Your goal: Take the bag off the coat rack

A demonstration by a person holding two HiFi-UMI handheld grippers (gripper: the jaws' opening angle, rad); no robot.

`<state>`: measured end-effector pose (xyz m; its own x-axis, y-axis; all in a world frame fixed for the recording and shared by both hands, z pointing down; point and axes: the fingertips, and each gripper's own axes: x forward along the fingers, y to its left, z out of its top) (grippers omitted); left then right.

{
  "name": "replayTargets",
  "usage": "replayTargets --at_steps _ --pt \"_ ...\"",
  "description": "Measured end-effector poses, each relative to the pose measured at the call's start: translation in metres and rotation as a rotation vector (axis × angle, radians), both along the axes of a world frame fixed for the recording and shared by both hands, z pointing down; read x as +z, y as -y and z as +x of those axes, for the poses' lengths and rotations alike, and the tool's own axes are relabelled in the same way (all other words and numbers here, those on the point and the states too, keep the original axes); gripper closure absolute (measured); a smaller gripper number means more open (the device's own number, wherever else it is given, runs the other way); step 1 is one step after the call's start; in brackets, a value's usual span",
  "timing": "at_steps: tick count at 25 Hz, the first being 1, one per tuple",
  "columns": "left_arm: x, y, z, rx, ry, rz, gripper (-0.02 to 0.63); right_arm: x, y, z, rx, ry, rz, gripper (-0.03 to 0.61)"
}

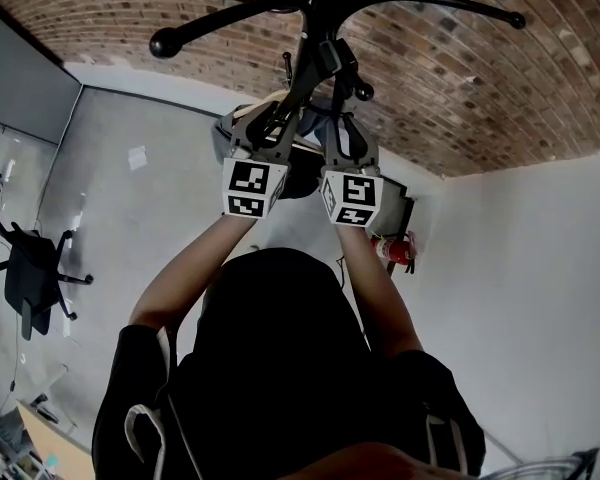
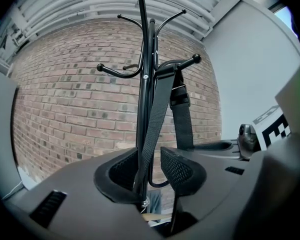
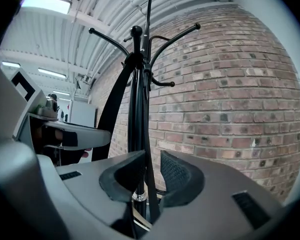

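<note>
A black coat rack (image 1: 320,8) stands against a brick wall, and I hold both grippers up at its pole. A black bag strap (image 2: 157,109) hangs over a hook (image 2: 185,62) and runs down between the left gripper's (image 2: 150,166) jaws. It lies near the left pad, with a gap on its other side. My right gripper (image 3: 151,171) is open around a thin, edge-on strap (image 3: 146,149) in front of the pole (image 3: 138,84). In the head view the left gripper (image 1: 268,128) and right gripper (image 1: 342,128) sit side by side. The bag's body is mostly hidden.
The brick wall (image 1: 430,78) rises behind the rack and a white wall (image 1: 540,268) stands to the right. A red fire extinguisher (image 1: 398,251) sits at the wall's foot. An office chair (image 1: 30,273) stands on the grey floor at the left.
</note>
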<state>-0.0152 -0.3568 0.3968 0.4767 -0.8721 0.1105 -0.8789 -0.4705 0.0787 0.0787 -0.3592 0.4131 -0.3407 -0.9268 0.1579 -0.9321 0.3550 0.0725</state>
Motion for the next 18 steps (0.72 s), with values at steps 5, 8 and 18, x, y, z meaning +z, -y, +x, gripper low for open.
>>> replayTargets --at_steps 5,8,18 --pt "0.007 0.007 -0.01 -0.028 0.057 0.003 0.48 0.006 0.004 0.0 -0.001 -0.064 -0.003 0.499" --pt "0.006 0.014 -0.009 -0.037 0.067 0.013 0.48 0.012 0.01 0.0 0.001 -0.08 -0.023 0.499" --pt "-0.003 0.01 -0.004 -0.041 0.075 0.029 0.594 0.002 0.007 0.018 0.098 -0.071 0.027 0.555"
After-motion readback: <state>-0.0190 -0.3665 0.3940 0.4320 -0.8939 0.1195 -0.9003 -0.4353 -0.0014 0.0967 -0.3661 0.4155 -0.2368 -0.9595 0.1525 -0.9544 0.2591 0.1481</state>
